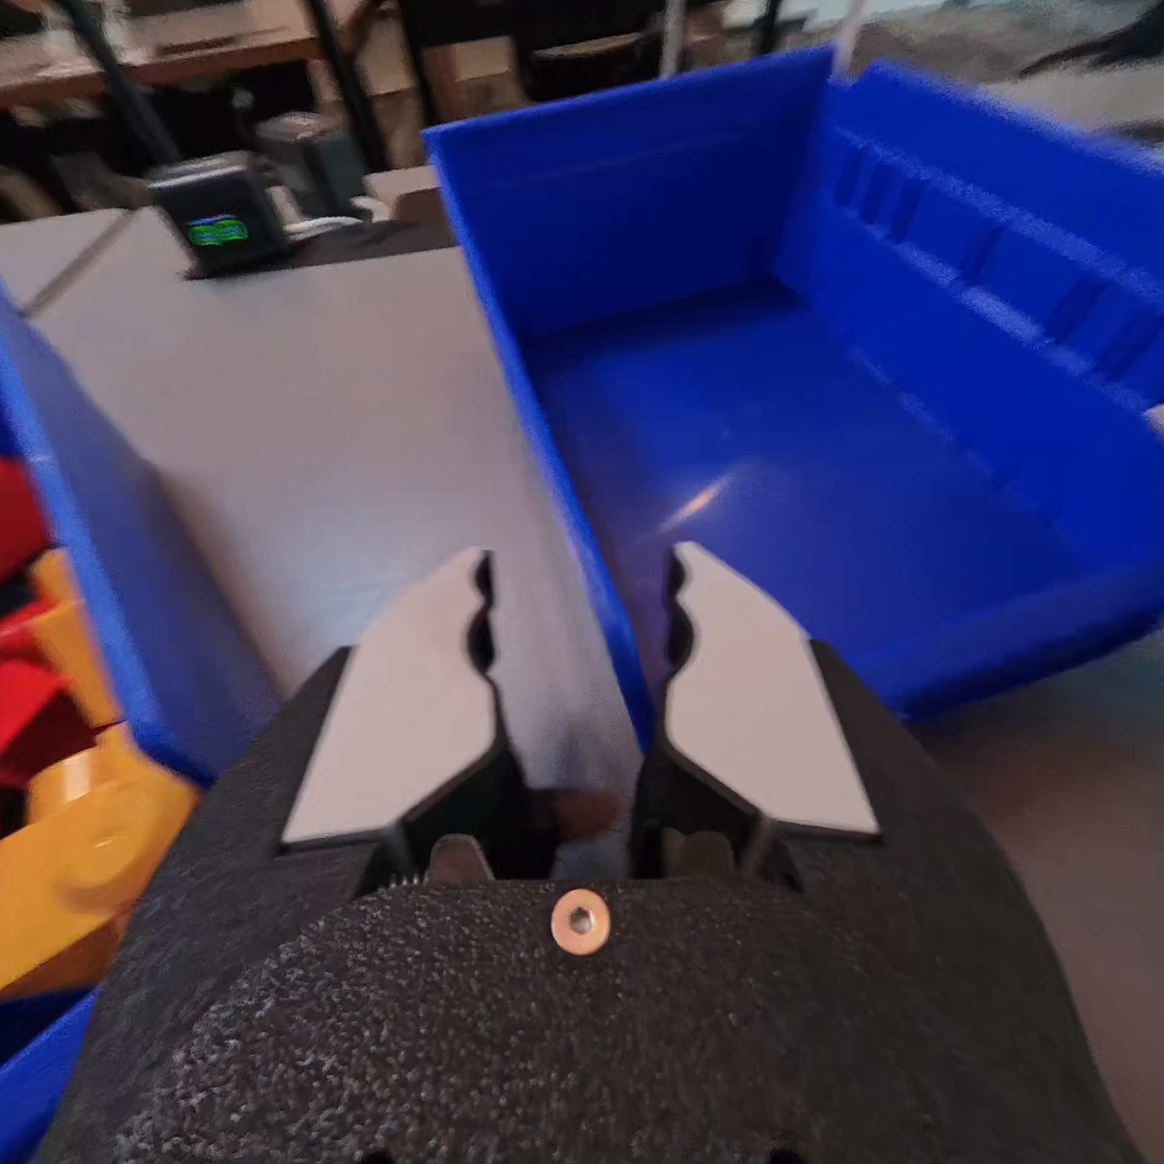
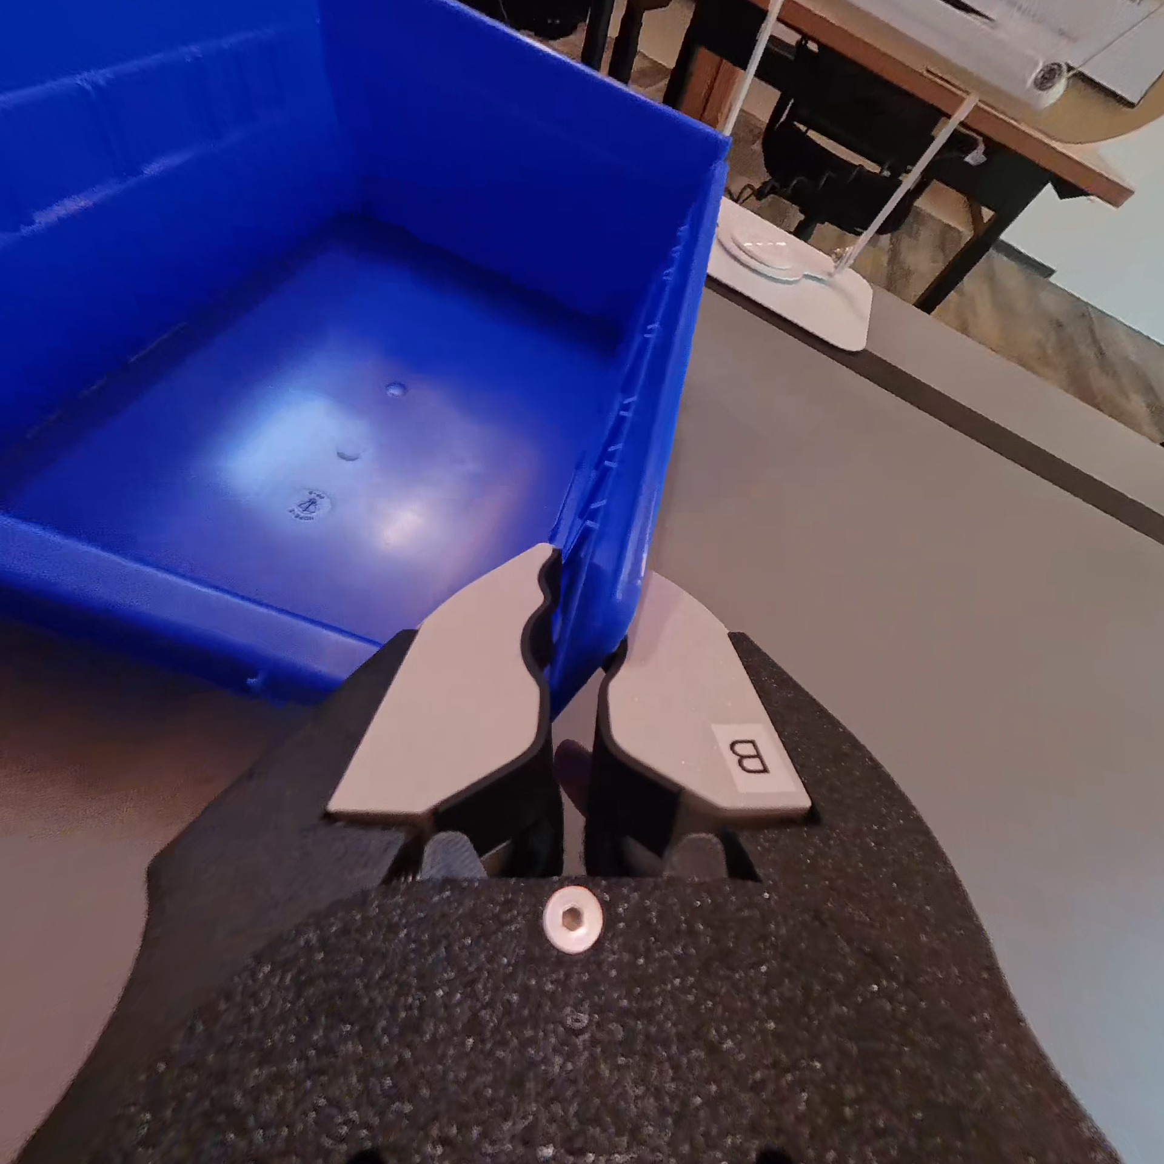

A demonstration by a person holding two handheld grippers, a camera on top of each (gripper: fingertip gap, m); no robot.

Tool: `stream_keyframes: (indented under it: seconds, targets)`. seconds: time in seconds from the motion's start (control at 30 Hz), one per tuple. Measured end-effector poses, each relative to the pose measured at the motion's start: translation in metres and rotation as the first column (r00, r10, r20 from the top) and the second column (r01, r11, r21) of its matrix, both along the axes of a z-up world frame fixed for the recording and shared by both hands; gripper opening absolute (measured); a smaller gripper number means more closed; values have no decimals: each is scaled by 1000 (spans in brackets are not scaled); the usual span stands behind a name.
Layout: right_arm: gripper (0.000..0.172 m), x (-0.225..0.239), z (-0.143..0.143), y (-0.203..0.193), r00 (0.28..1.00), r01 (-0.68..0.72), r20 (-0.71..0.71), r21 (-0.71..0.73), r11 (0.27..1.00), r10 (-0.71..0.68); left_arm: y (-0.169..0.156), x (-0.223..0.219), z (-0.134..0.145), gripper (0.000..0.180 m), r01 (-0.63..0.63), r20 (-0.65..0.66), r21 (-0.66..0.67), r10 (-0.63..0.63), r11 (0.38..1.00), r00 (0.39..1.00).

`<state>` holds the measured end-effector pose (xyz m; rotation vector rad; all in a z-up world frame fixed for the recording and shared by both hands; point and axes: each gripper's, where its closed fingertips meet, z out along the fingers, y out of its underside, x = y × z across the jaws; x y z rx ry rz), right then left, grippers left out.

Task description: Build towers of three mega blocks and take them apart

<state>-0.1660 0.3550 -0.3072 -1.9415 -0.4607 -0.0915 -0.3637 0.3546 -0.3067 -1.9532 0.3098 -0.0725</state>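
Note:
An empty blue bin [image 1: 630, 220] stands on the grey table [image 1: 315, 409]. My left gripper [image 1: 579, 557] is open, with the bin's left wall running between its fingers; the pads do not press on it. The view is blurred. My right gripper [image 2: 604, 567] is shut on the right wall of the same blue bin [image 2: 504, 157], one finger inside and one outside. Red blocks [image 1: 25, 516] and yellow blocks [image 1: 82, 850] lie in a second blue bin [image 1: 113, 567] at the far left of the left wrist view.
A black device with a green display [image 1: 220, 220] stands at the back of the table. A white pad with a clear stand [image 2: 787, 271] lies beyond the bin to the right, near the table's edge [image 2: 945, 403]. A wooden desk [image 2: 945, 113] stands behind.

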Motion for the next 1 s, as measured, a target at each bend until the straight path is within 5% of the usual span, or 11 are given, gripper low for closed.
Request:
stream_keyframes:
  seconds: [0.03,0.17,0.4,0.7,1.0]
  targets:
    - [8,2,0,-4,1000,-4,6,8,1000,4,-2,13,1,25,71,65,0,-71,997,995]
    - [10,26,8,-21,991,38,126,90,995,-49,-1,32,17,11,66,-2,126,-67,990,998]
    - [11,128,48,-50,968,164,161,170,972,-192,-7,137,60,17,263,13,226,-273,938,962]
    - [11,281,24,-76,947,244,177,145,959,-267,-20,299,34,25,434,-42,194,-435,880,900]
    - [6,333,22,-80,945,318,28,165,934,-327,-40,350,8,27,509,-68,127,-505,851,860]
